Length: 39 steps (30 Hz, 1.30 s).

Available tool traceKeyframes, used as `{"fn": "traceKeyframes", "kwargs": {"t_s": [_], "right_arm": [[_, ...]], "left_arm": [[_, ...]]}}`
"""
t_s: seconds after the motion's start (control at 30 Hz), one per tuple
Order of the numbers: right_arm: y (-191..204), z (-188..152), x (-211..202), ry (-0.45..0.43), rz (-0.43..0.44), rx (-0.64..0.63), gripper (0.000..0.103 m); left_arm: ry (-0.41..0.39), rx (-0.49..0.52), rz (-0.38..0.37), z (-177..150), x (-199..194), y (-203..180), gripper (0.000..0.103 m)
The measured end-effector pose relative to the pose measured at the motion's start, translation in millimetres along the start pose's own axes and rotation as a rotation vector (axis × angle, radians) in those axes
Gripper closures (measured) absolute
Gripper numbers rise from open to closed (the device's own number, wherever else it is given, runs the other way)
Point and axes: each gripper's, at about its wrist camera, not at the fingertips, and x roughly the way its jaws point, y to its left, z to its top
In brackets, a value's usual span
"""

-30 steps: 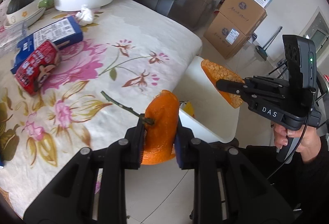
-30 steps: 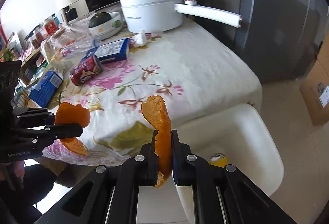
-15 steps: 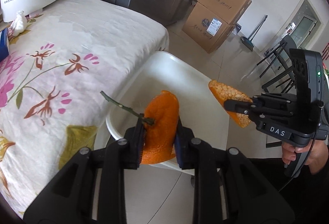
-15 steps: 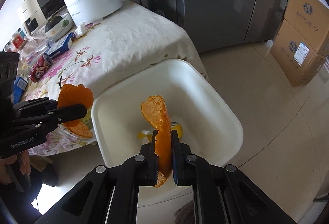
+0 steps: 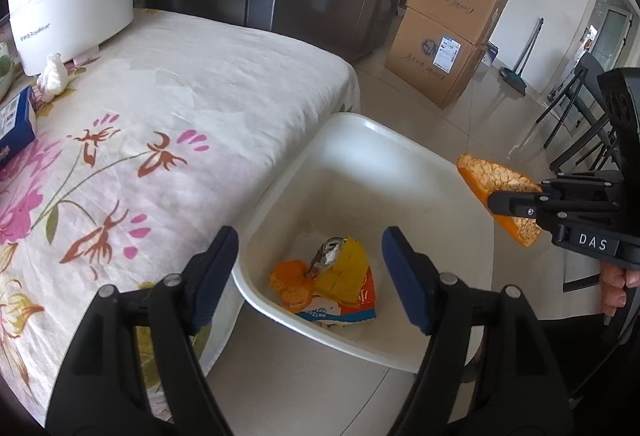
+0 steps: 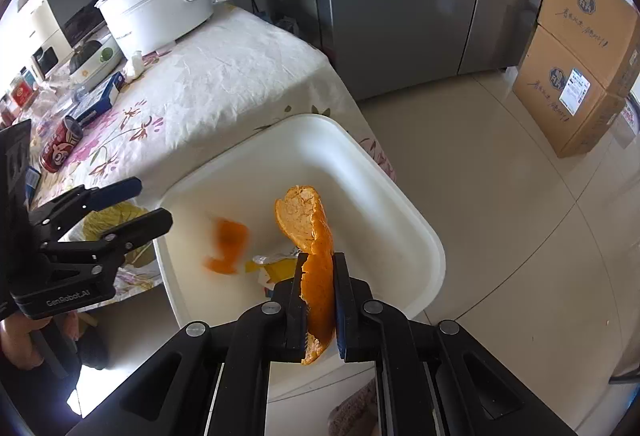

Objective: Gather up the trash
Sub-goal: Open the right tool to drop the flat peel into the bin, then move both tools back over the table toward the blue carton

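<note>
My left gripper [image 5: 310, 248] is open and empty above the white bin [image 5: 400, 144]; it also shows in the right wrist view [image 6: 150, 202]. An orange peel piece [image 6: 228, 246] is blurred inside the bin [image 6: 384, 196], falling. In the left wrist view an orange peel [image 5: 290, 282] lies in the bin beside a crushed can and a yellow-orange wrapper [image 5: 346, 286]. My right gripper [image 6: 318, 268] is shut on a second orange peel [image 6: 310, 232] over the bin; it shows in the left wrist view [image 5: 500, 204] holding the peel [image 5: 496, 178].
The table with a floral cloth [image 5: 160, 108] stands left of the bin. On it are a white pot with a long handle [image 5: 72, 16], a crumpled tissue [image 5: 52, 76], a blue box [image 6: 100, 96] and a red can [image 6: 60, 152]. Cardboard boxes [image 5: 448, 36] stand on the floor.
My left gripper opened and let go of its orange peel, which dropped into the bin. Both grippers moved further over the bin. The right gripper still holds its peel.
</note>
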Motion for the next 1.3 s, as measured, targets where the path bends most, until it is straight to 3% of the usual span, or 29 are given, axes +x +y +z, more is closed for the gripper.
{"fn": "traceKeyframes", "kwargs": {"t_s": [0.27,0.33,0.4,0.57,0.9,1.1,1.17,1.3], "right_arm": [[0,3,1,-0.003,-0.020,0.019,0.087],[-2,4,2,0.004,-0.015,0.044,0.075],[-3,4,-1,-0.010,-0.019,0.063,0.053],[-1,9,-6,-0.025,-0.018,0.063,0.051],[9,14,-12,-0.043,-0.021,0.052,0.030],[26,22,-14,-0.052,-0.005,0.057,0.019],[34,26,-16,-0.058,-0.001,0.043,0.018],[57,34,-19,-0.067,0.009,0.004,0.017]], "left_arm": [[0.009,-0.002,0.013,-2,-3,5,0.025],[0.009,-0.003,0.017,-2,-4,6,0.024],[0.009,-0.003,0.020,-1,-2,5,0.024],[0.009,-0.011,0.031,1,-5,8,0.024],[-0.001,-0.069,0.075,0,-23,29,0.021],[-0.018,-0.099,0.112,1,-45,47,0.010],[-0.022,-0.112,0.140,1,-54,56,0.003],[-0.040,-0.138,0.177,1,-76,73,0.002]]}}
